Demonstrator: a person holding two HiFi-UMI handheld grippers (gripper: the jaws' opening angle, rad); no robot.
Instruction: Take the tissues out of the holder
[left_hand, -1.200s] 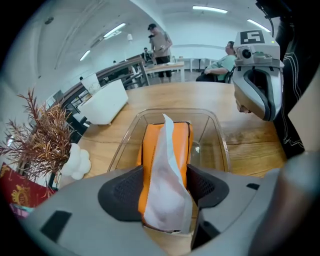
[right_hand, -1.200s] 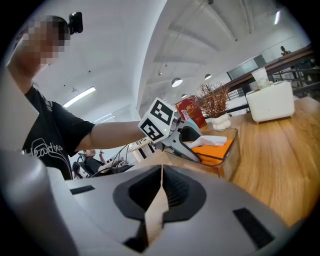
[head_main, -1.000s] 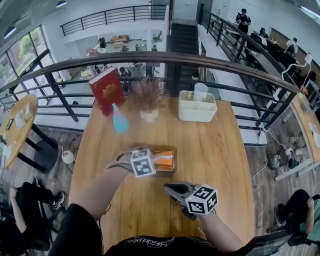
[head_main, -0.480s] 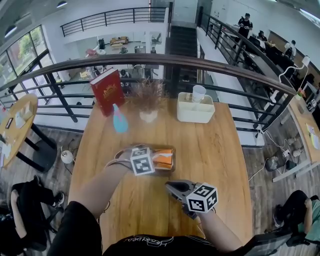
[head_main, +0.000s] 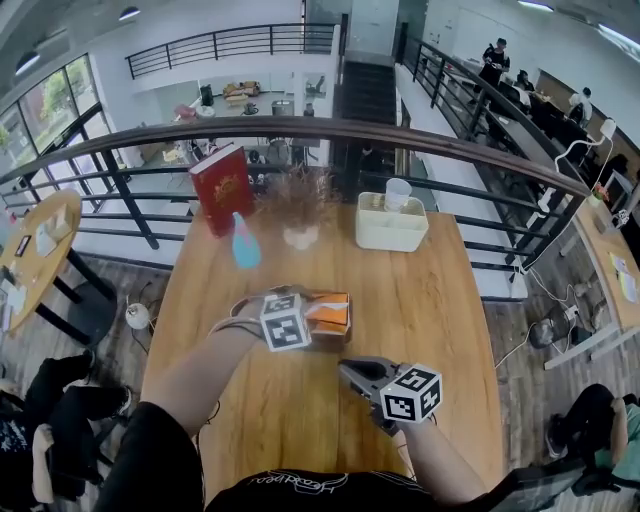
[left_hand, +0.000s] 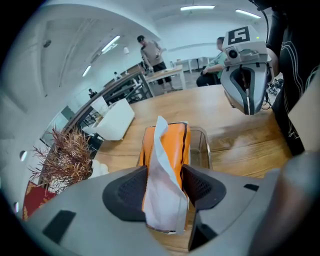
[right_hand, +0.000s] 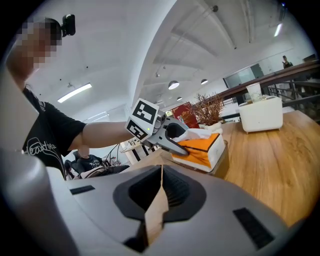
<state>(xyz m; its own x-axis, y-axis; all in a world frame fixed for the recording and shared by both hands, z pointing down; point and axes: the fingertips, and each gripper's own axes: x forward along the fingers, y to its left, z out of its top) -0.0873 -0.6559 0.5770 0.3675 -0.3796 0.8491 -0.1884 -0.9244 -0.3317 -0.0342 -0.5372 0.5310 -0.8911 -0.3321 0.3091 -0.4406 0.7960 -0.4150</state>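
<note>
An orange tissue pack (head_main: 330, 312) with a white tissue sticking out of its top stands in a clear holder (head_main: 334, 342) at the table's middle. My left gripper (head_main: 305, 322) comes at it from the left. Its jaws have just been closing and both pads now press on the tissue pack (left_hand: 170, 150), which is raised above the holder (left_hand: 202, 150). My right gripper (head_main: 346, 369) hovers over the table in front of the holder, apart from it. The right gripper (right_hand: 159, 192) is shut with nothing held; only a thin slit of table wood shows between the pads.
At the table's far edge stand a red book (head_main: 222, 187), a dried plant in a white pot (head_main: 300, 215) and a white box holding a cup (head_main: 392, 225). A blue bottle (head_main: 244, 243) stands nearer. A railing runs behind the table.
My left gripper has risen a little with the tissue pack between its jaws. The right gripper has lifted slightly and stays shut.
</note>
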